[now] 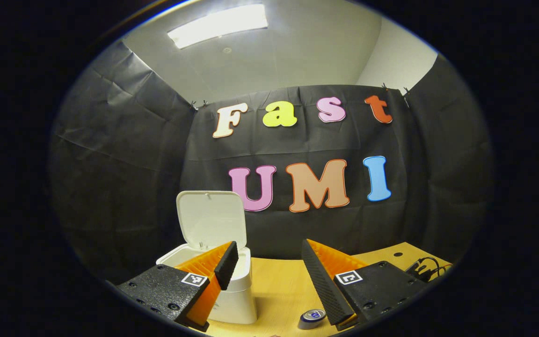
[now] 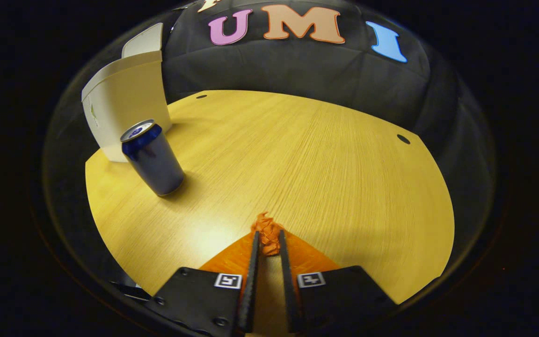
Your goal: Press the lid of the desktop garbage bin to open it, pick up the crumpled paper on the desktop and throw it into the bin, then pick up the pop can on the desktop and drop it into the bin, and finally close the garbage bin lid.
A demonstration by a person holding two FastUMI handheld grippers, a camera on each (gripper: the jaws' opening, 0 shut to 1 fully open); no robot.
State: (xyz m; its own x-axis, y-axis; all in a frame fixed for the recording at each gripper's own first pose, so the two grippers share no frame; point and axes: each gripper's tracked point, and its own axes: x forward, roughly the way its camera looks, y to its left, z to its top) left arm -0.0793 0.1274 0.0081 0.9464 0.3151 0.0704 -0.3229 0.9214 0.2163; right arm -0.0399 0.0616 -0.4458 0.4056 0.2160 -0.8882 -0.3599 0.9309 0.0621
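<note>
Bin (image 1: 232, 285) lid (image 1: 211, 217) already stands up, lower left of left gripper view, just behind my left gripper (image 1: 269, 276), fingers spread, holding nothing. Pop can (image 1: 312, 318) top peeks at bottom centre on the counter (image 1: 281, 281); cables at lower right. Right gripper view: my right gripper (image 2: 268, 245) at bottom centre, fingers pinching the crumpled paper (image 2: 267, 234) just over the counter. Can stands upright at left, beside the bin at upper left. I judge: lid done; paper drop, can, closing left.
</note>
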